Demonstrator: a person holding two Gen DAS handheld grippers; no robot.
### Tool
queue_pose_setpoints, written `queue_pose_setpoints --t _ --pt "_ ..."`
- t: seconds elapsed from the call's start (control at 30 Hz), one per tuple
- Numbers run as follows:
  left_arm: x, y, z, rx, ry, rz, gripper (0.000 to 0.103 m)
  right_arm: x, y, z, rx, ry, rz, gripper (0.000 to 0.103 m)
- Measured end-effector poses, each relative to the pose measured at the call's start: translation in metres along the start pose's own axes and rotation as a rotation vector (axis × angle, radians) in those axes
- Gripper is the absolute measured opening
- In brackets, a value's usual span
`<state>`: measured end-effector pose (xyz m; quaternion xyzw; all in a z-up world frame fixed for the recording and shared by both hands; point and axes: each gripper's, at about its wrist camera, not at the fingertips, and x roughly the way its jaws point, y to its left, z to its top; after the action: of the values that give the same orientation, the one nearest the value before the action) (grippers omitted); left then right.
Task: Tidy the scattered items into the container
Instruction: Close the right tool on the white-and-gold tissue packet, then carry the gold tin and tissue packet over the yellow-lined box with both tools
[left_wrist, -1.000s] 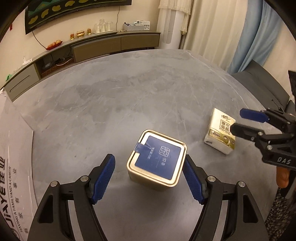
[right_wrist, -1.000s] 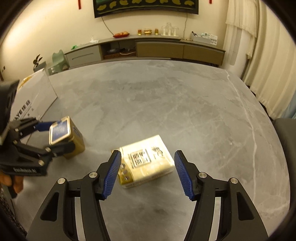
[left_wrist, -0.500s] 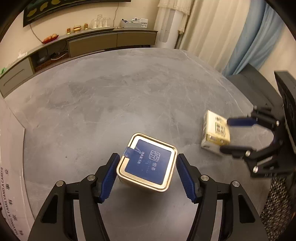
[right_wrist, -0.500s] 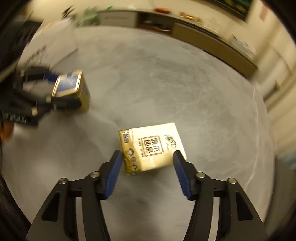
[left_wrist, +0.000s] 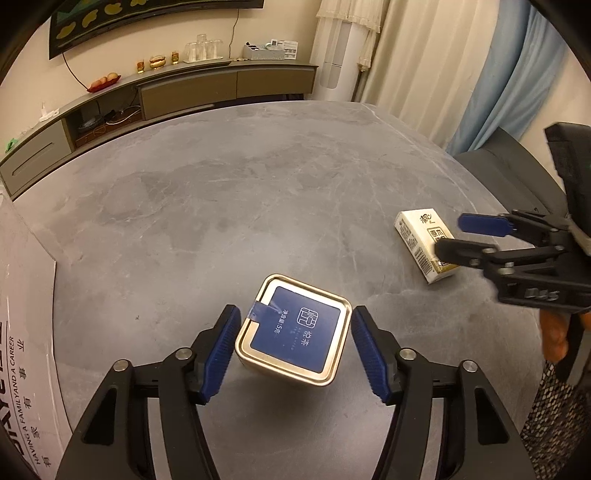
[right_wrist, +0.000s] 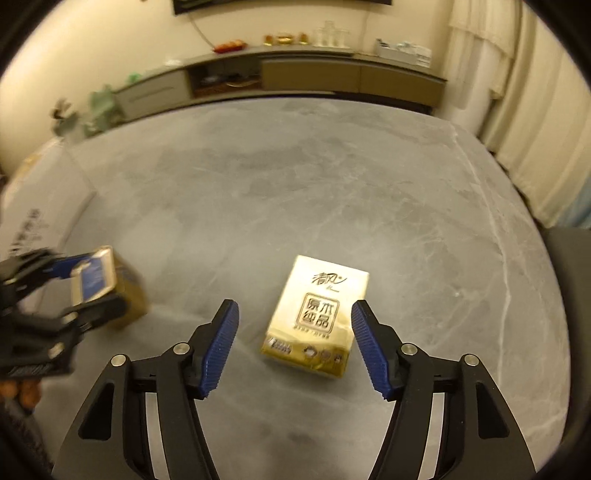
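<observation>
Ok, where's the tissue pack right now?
The tissue pack lies flat on the grey table, between the open right gripper fingers, right of the gold tin.

Grey table (left_wrist: 258, 192), sideboard (left_wrist: 184, 92), curtains (left_wrist: 424, 66)

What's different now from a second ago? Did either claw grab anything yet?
The left claw has narrowed around the gold tin, one pad nearly touching, but has not clearly clamped it. The tissue pack has turned between the right claw's open pads and now lies lengthwise on the table. The tin stayed put.
</observation>
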<state>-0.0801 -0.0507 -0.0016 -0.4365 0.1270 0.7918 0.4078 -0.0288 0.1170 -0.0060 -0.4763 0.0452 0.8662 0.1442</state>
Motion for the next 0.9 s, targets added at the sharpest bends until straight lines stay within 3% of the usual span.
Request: queue_pose_setpoints --t 0.1,0.17,0.3,0.33,0.37,0.43,0.63,0.9 --pt "0.001 0.003 0.001 -0.013 -0.006 -0.009 0.070 0.013 0.002 -0.003 0.008 -0.001 -0.142 0.067" --pt "0.003 0.007 0.001 -0.028 -0.003 -0.014 0.070 0.016 0.000 -0.009 0.020 -0.008 -0.158 0.067" --pt "0.012 0.011 -0.001 -0.042 0.014 -0.017 0.070 0.022 -0.013 -0.012 0.088 -0.002 -0.068 0.065" --pt "0.014 0.012 -0.001 -0.039 0.018 -0.019 0.069 0.022 -0.016 -0.013 0.102 0.000 -0.052 0.054" --pt "0.016 0.012 -0.001 -0.037 0.023 -0.023 0.059 0.020 -0.017 -0.013 0.107 -0.005 -0.039 0.054" --pt "0.018 0.011 -0.001 -0.023 0.030 -0.021 0.054 0.013 -0.018 -0.012 0.108 -0.030 -0.014 0.054" --pt "0.010 0.014 0.000 -0.034 0.011 0.008 0.054 -0.007 -0.011 -0.008 0.100 -0.097 0.024 0.054" --pt "-0.023 0.021 0.009 -0.076 -0.068 0.000 0.054 -0.012 0.000 -0.010 0.081 -0.096 0.056 0.054"
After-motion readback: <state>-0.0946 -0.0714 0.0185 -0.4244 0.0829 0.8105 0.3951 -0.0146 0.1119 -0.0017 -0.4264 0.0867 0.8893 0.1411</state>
